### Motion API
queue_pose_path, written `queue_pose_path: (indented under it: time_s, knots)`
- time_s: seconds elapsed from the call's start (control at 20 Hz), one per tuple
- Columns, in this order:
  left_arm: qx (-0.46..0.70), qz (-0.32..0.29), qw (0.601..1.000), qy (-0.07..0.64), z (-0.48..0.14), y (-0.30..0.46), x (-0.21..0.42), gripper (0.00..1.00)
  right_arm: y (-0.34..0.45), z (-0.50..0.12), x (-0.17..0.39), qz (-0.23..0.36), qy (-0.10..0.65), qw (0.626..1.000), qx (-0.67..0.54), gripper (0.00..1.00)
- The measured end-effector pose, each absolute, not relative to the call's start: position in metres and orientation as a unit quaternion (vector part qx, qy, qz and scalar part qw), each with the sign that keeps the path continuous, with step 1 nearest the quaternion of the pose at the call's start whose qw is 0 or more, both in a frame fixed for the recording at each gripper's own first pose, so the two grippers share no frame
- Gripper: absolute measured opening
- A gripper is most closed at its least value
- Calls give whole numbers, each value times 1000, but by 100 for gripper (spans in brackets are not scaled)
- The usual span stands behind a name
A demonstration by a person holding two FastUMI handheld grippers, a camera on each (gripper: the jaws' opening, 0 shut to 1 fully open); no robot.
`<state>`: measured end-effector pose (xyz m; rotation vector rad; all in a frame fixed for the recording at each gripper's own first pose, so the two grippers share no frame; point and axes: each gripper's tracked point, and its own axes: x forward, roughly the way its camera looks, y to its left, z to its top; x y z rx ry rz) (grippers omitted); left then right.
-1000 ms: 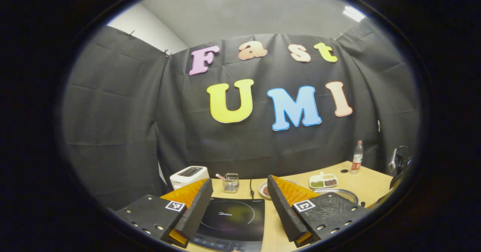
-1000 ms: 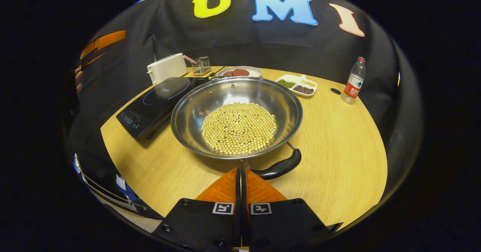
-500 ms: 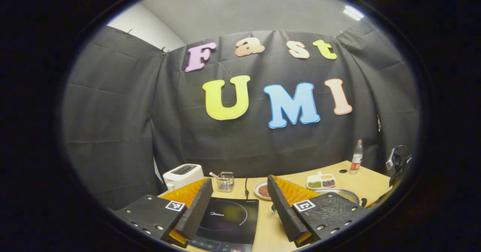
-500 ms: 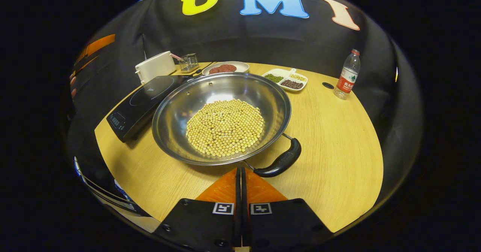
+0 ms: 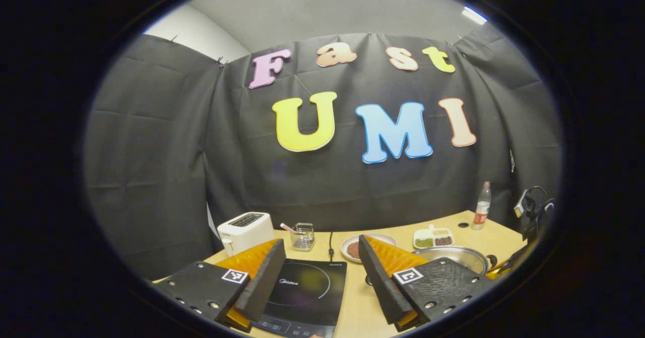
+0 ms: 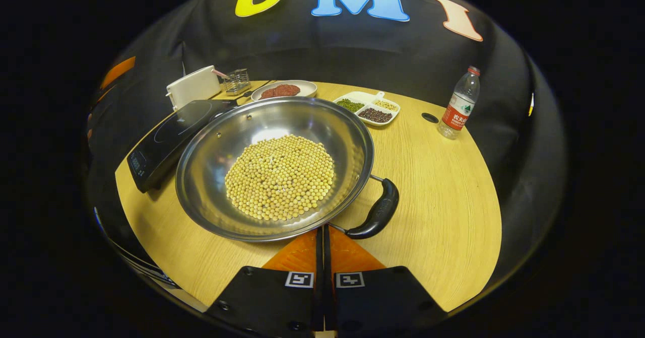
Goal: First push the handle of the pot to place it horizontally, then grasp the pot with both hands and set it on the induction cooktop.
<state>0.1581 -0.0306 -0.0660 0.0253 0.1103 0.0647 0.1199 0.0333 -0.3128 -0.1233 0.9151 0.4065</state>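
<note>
A steel pot holding yellow soybeans sits on the wooden table in the right gripper view. Its black handle points toward the near right. My right gripper is shut with nothing held, its tips touching the pot's rim just left of the handle. The black induction cooktop lies left of the pot. In the left gripper view, my left gripper hangs open above the cooktop, with the pot off to its right.
A white toaster, a small wire holder, a plate with red food, a divided dish of beans and a water bottle stand along the table's far side. The table's near edge runs just below my right gripper.
The right gripper has slid to the right along the pot's near rim, closer to the handle's base. The left gripper's view has tilted down slightly; it stays open.
</note>
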Motion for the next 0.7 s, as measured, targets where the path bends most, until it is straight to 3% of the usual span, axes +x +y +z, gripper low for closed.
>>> queue_pose_path:
  time_s: [0.25,0.7]
  knots:
    - [19,28,997,63,-74,-40,164,87,19,-317,142,189,435,878,-71,0]
    - [21,20,996,85,-95,-61,173,87,-1,-326,187,125,430,893,-48,2]
